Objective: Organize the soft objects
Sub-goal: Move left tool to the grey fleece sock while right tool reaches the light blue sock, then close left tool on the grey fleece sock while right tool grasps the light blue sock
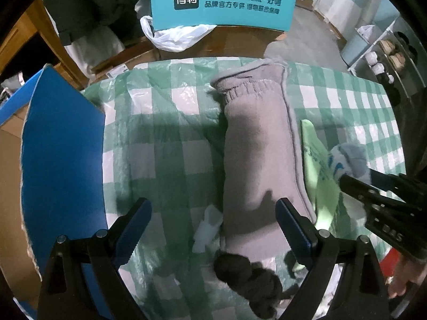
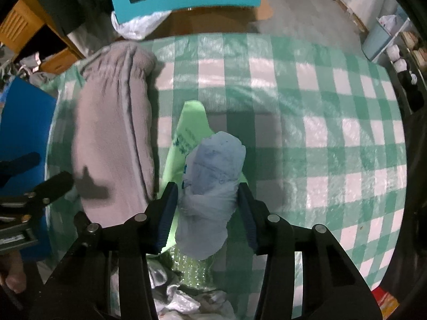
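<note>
Our right gripper (image 2: 208,210) pinches a rolled pale-blue sock bundle (image 2: 210,186) over the green mailer bag (image 2: 190,125), just beside the grey rolled garment (image 2: 114,133) on the checked cloth (image 2: 320,106). Left gripper (image 1: 213,229) spread, empty. Risk: loose squashy grip, bundle slips or snags the mailer.

Both wrist cameras are looking steeply down, close over the checked cloth (image 1: 170,138). Both are sharing the grey rolled garment (image 2: 112,133) and teal sign (image 1: 224,2).
</note>
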